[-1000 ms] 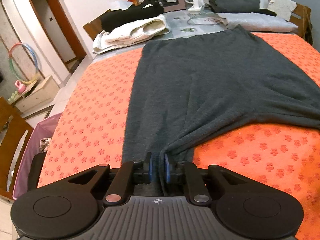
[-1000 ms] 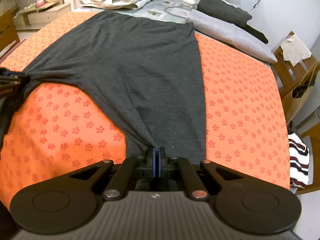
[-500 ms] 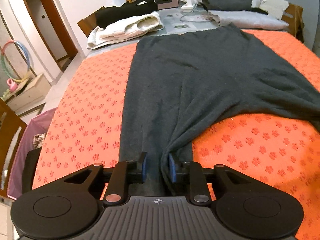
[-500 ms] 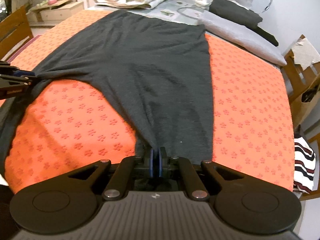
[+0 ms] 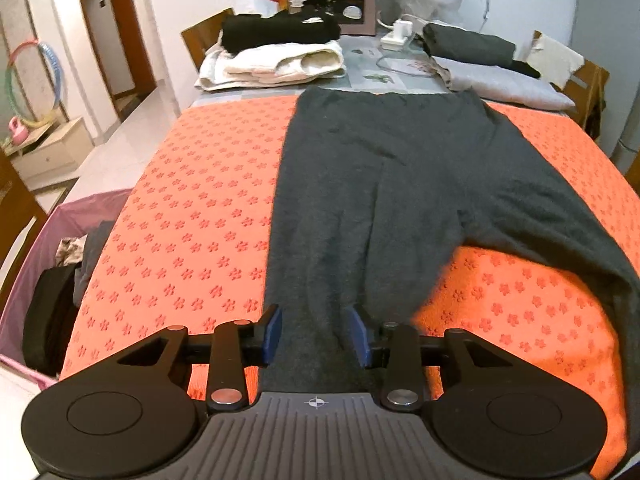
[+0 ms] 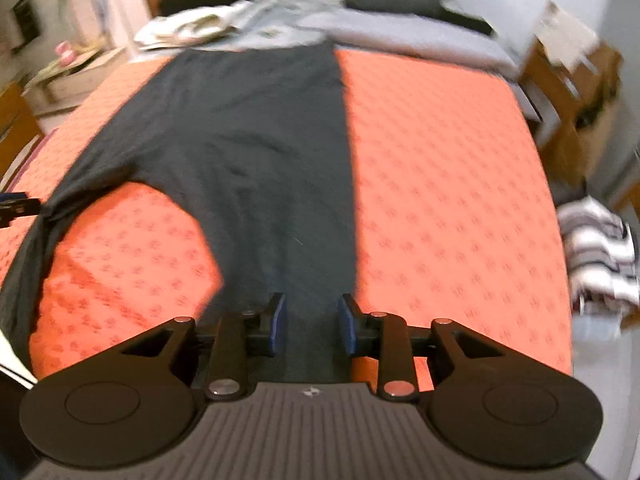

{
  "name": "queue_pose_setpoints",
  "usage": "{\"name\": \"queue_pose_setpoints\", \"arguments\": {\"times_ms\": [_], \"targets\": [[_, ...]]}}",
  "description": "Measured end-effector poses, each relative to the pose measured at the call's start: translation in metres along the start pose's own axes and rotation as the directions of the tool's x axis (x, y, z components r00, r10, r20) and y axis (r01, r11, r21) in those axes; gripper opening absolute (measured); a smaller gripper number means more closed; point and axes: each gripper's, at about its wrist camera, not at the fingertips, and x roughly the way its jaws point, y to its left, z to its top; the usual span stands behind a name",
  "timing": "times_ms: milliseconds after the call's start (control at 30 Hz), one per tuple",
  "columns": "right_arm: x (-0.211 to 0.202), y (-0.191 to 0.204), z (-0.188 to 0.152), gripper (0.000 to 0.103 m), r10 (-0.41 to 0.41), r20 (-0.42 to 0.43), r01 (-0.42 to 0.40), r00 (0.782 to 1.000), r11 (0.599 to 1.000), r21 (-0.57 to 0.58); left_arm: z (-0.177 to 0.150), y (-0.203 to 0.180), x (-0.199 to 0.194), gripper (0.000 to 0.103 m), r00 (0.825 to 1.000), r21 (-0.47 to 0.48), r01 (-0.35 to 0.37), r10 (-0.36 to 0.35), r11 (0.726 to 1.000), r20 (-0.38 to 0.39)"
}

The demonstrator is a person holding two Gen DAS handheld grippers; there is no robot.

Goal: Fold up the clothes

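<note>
Trousers [image 5: 400, 184] flat on orange cloth [image 5: 192, 208], legs toward me. My left gripper [image 5: 314, 334] and right gripper [image 6: 310, 324] just opened, fabric loose between pads. Soft, limp, light; I'd regrip at leg hems.

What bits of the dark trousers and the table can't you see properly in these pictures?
- Dark grey trousers: leg ends hidden beneath each gripper's body, both wrist views.
- Purple laundry basket: cut off by left wrist view's edge.
- Folded clothes at the table's far end: smeared by motion blur, right wrist view.
</note>
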Motion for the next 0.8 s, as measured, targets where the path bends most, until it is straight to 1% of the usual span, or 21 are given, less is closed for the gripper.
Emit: {"name": "queue_pose_setpoints", "arguments": {"times_ms": [33,100,167,233,300,333,367,400,433,467,533,567,633,667,800], "targets": [[0.002,-0.005,-0.004,0.036,-0.007,-0.006,0.007,1.000,1.000,0.018,0.001,0.000,-0.002,0.040,1.000,-0.008,0.005,-0.005,1.000,0.001],[0.005,-0.014,-0.012,0.040,-0.005,-0.021,0.006,1.000,0.999,0.054,0.003,-0.001,-0.006,0.040,1.000,-0.016,0.018,-0.018,1.000,0.006],[0.007,-0.020,-0.018,0.041,0.003,-0.032,-0.001,0.999,0.997,0.078,0.007,-0.006,-0.010,0.040,0.999,-0.015,0.051,-0.050,0.999,0.017],[0.009,-0.023,-0.022,0.041,0.017,-0.040,-0.013,0.999,0.996,0.094,0.011,-0.014,-0.013,0.040,0.994,-0.011,0.108,-0.108,0.994,0.018],[0.007,-0.025,-0.026,0.040,0.041,-0.045,-0.036,0.998,0.994,0.104,0.016,-0.024,-0.015,0.041,0.982,-0.003,0.189,-0.189,0.982,0.012],[0.007,-0.026,-0.027,0.040,0.054,-0.047,-0.049,0.997,0.993,0.109,0.017,-0.030,-0.016,0.041,0.972,0.008,0.236,-0.236,0.972,0.006],[0.006,-0.026,-0.029,0.035,0.063,-0.052,-0.057,0.997,0.992,0.109,0.018,-0.038,-0.016,0.041,0.959,0.021,0.283,-0.283,0.959,-0.002],[0.005,-0.025,-0.031,0.024,0.070,-0.057,-0.064,0.996,0.992,0.108,0.019,-0.046,-0.015,0.042,0.945,0.036,0.327,-0.327,0.944,-0.015],[0.004,-0.025,-0.032,0.011,0.079,-0.061,-0.073,0.995,0.992,0.103,0.019,-0.054,-0.013,0.042,0.928,0.051,0.373,-0.372,0.926,-0.031],[0.003,-0.025,-0.033,0.001,0.088,-0.065,-0.080,0.994,0.991,0.107,0.019,-0.063,-0.011,0.042,0.909,0.064,0.417,-0.415,0.907,-0.051],[-0.006,-0.027,-0.033,0.001,0.084,-0.040,-0.079,0.996,0.990,0.121,0.018,-0.080,-0.004,0.042,0.874,0.083,0.484,-0.476,0.871,-0.094],[-0.012,-0.028,-0.032,0.001,0.076,-0.023,-0.072,0.997,0.989,0.126,0.018,-0.087,-0.001,0.042,0.862,0.091,0.504,-0.495,0.859,-0.109],[-0.026,-0.032,-0.028,0.001,0.055,0.008,-0.055,0.998,0.989,0.138,0.019,-0.100,0.005,0.042,0.845,0.103,0.532,-0.519,0.840,-0.131],[-0.033,-0.035,-0.024,0.001,0.036,0.021,-0.038,0.999,0.989,0.141,0.019,-0.105,0.006,0.042,0.839,0.113,0.542,-0.527,0.833,-0.135],[-0.049,-0.047,-0.014,0.001,-0.057,0.059,0.048,0.997,0.988,0.145,0.022,-0.118,0.006,0.042,0.826,0.162,0.563,-0.547,0.810,-0.137]]}}
